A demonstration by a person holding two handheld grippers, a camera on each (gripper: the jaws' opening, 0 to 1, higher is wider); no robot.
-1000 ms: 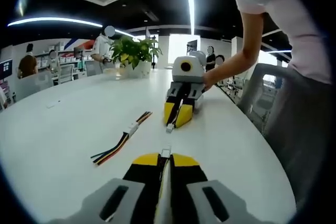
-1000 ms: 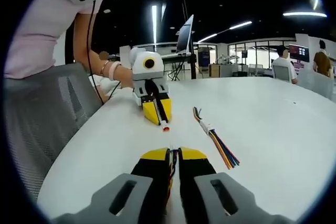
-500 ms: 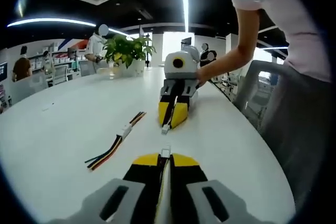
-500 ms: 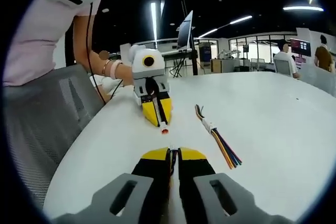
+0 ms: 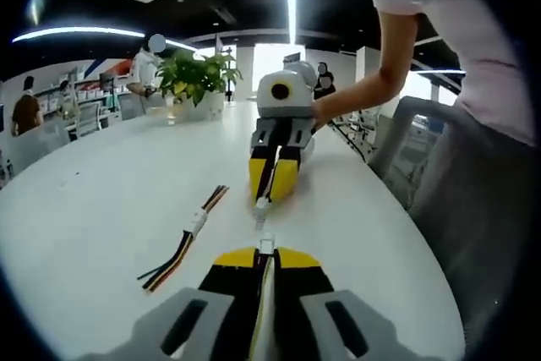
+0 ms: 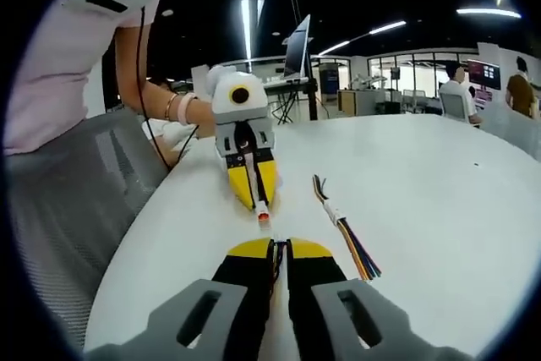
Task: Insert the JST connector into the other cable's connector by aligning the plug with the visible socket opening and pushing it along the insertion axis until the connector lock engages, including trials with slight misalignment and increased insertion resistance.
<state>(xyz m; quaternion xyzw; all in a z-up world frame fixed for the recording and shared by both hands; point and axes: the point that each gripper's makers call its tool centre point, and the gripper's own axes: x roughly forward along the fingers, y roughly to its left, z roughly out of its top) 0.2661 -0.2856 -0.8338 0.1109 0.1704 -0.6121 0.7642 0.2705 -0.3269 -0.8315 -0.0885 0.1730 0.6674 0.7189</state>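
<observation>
left gripper (image 5: 266, 253): yellow-tipped jaws closed together, small white JST connector (image 5: 267, 245) pinched at the tips; seen again in right gripper view (image 6: 254, 200)
right gripper (image 6: 280, 248): yellow-tipped jaws nearly closed, narrow slit between them, thin cable (image 6: 277, 270) running down the slit; its tip piece can't be made out here
right gripper, from left gripper view (image 5: 269, 193): facing the left gripper's jaws, small white connector on second cable (image 5: 261, 205) sticking out of its tip
gap: the two connectors close but apart, roughly in line, tip to tip
red-tipped plug (image 6: 263, 216): at the left gripper's tip, just ahead of the right gripper's jaws
loose multicoloured wire bundle with white connector (image 5: 186, 237): flat on white table (image 5: 101, 200), left of the left gripper; same bundle (image 6: 344, 230) right of the right gripper
person's hand (image 5: 319, 112): on the right gripper's body
</observation>
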